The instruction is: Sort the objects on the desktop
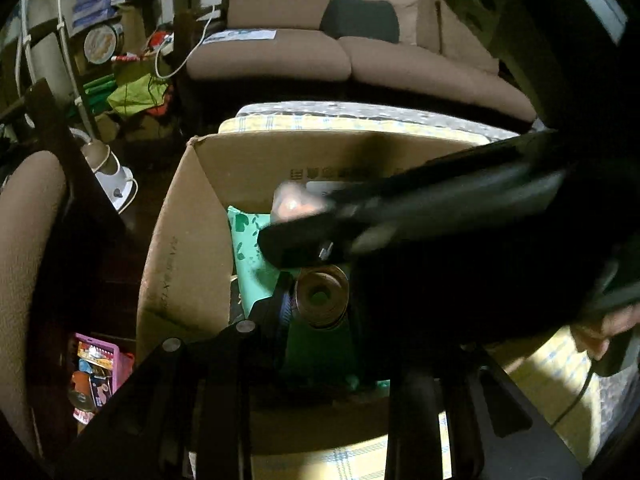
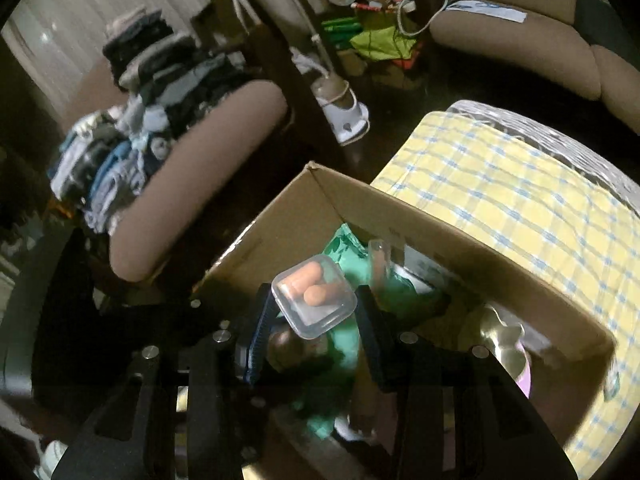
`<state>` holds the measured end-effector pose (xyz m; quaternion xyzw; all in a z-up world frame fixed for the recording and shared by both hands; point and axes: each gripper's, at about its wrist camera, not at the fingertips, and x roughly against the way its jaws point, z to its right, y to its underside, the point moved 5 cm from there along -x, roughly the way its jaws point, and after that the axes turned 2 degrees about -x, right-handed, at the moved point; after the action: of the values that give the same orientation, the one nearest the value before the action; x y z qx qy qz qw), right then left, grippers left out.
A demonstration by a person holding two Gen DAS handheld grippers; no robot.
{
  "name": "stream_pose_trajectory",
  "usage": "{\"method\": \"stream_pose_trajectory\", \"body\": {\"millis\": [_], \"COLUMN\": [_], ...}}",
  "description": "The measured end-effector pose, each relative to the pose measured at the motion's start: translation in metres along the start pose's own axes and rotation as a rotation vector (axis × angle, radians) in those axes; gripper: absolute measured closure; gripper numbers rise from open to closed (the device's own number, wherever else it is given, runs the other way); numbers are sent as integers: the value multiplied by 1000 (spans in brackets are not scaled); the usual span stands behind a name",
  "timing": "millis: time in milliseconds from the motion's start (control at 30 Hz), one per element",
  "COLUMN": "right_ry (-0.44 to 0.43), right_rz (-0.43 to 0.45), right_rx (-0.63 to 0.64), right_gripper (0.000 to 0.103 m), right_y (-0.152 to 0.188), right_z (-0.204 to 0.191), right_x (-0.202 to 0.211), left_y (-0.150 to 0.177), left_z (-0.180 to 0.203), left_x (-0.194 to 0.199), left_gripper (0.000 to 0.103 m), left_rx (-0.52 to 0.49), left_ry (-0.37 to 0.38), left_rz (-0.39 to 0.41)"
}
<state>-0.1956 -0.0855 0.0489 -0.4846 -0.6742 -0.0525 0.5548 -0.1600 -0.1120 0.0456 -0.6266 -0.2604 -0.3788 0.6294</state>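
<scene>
An open cardboard box [image 1: 180, 240] stands below both grippers, with a green patterned packet [image 1: 248, 240] inside it. In the left wrist view my left gripper [image 1: 322, 308] is shut on a brown roll [image 1: 320, 298] held end-on over the box. The right gripper [image 1: 400, 216] crosses this view as a blurred black shape above the box. In the right wrist view my right gripper [image 2: 316, 320] is shut on a small clear plastic case [image 2: 314, 300] with orange plugs inside, above the cardboard box [image 2: 280, 216] and the green packet [image 2: 344, 240].
The box rests on a yellow checked cloth [image 2: 500, 200]. A brown sofa [image 1: 320, 52] is behind it, and an armchair with stacked clothes [image 2: 132, 140] is at the left. A pink basket [image 1: 100, 364] and a white lamp base [image 2: 348, 120] sit on the dark floor.
</scene>
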Motion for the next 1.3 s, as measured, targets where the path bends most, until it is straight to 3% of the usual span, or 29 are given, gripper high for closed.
{"method": "stream_pose_trajectory", "body": {"millis": [167, 233, 300, 567, 667, 1100, 1233, 1300], "right_ry": [40, 46, 45, 40, 41, 63, 66, 45], "right_rz": [-32, -29, -21, 36, 67, 128, 144, 153], "right_rx": [-14, -25, -28, -24, -12, -91, -113, -136], "right_gripper": [60, 58, 56, 54, 54, 50, 46, 37], "right_y": [3, 4, 5, 18, 31, 89, 107, 117], "right_z": [0, 0, 0, -6, -8, 14, 22, 27], "right_x": [-13, -11, -5, 40, 61, 124, 144, 152], "left_y": [1, 2, 3, 21, 24, 20, 20, 20], "left_z": [2, 5, 5, 8, 13, 65, 84, 95], "left_x": [4, 10, 20, 68, 87, 121, 128, 128], "left_gripper": [71, 61, 36, 33, 27, 18, 1, 0], "left_rx": [-11, -10, -4, 30, 43, 32, 26, 24], "left_ry": [-26, -13, -22, 7, 14, -29, -43, -46], "left_rz": [-5, 2, 20, 93, 124, 127, 136, 134]}}
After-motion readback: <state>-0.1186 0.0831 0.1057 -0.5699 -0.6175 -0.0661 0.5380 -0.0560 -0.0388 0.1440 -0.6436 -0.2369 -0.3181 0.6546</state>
